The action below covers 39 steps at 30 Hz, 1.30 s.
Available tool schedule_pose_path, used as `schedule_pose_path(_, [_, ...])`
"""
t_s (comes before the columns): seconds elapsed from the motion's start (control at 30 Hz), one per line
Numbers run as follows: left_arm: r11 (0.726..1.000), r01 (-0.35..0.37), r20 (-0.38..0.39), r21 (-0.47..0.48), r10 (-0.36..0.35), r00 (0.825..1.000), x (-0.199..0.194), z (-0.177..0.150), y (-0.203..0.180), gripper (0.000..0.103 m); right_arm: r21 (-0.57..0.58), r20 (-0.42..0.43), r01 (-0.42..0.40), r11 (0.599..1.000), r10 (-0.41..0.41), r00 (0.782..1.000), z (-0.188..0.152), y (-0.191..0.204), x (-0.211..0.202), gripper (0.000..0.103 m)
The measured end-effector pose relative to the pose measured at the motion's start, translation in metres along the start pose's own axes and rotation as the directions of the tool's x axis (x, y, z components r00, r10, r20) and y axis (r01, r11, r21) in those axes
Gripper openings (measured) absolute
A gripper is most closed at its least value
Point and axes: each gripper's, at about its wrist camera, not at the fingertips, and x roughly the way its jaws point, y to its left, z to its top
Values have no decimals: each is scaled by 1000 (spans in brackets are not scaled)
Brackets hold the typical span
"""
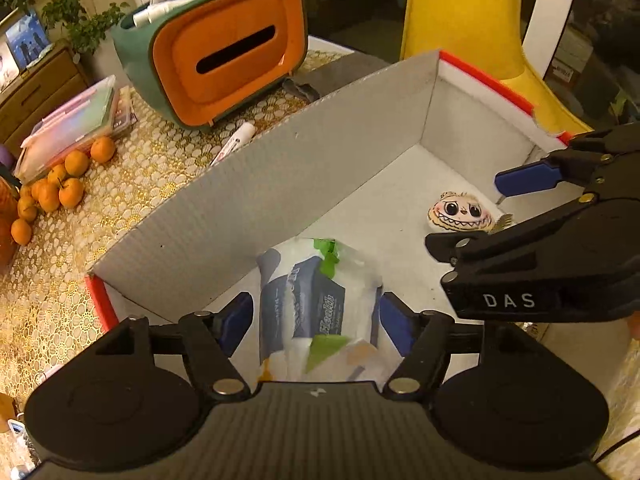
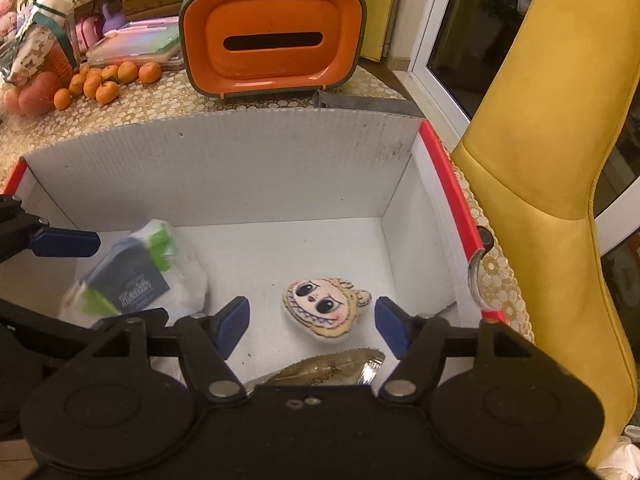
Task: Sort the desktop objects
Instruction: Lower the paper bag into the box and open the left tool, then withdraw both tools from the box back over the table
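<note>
A white cardboard box with red edges [image 1: 340, 128] [image 2: 224, 168] stands on the table. Inside lie a blue-and-white tissue pack in clear plastic [image 1: 316, 304] [image 2: 136, 280], a cartoon-face plush [image 1: 460, 214] [image 2: 322, 306] and a gold foil packet [image 2: 324, 370]. My left gripper [image 1: 316, 328] is open over the box, its fingers wide on either side of the tissue pack, which looks blurred and free of the pads. My right gripper [image 2: 312, 324] is open above the plush and foil packet; it also shows in the left wrist view [image 1: 468, 212].
An orange-and-green tissue box organiser [image 1: 224, 56] [image 2: 272, 36] stands behind the box. Several tangerines [image 1: 60, 184] [image 2: 108, 80], a stack of clear plastic cases [image 1: 76, 124], and a white tube [image 1: 234, 144] lie on the gold patterned tablecloth. A yellow chair [image 2: 552, 160] is at the right.
</note>
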Motion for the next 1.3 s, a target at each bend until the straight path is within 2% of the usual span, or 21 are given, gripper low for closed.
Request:
schedule_pose_path(0.4, [998,50,114,-38,-46,992,-57,-21,9,69,33,50,-49,998,47,998,-16,0,-34,75])
schedule_pose_path(0.67, [993,55,224,-107,-30,974,-103,-44,21,69,-1,119,-41,999,41,992,-32,16,-71,75])
schedule_pose_path(1.13, [991,36,297,-131,4,955,-171,-109,45,69,-71,259,-45,996,62,964,-60,77,-143,77])
schedule_pose_path(1.3, [988,21,321,-152,29,947,-194,-137,59,69,-80,300,-67,995,89,950,-72,98,-164,81])
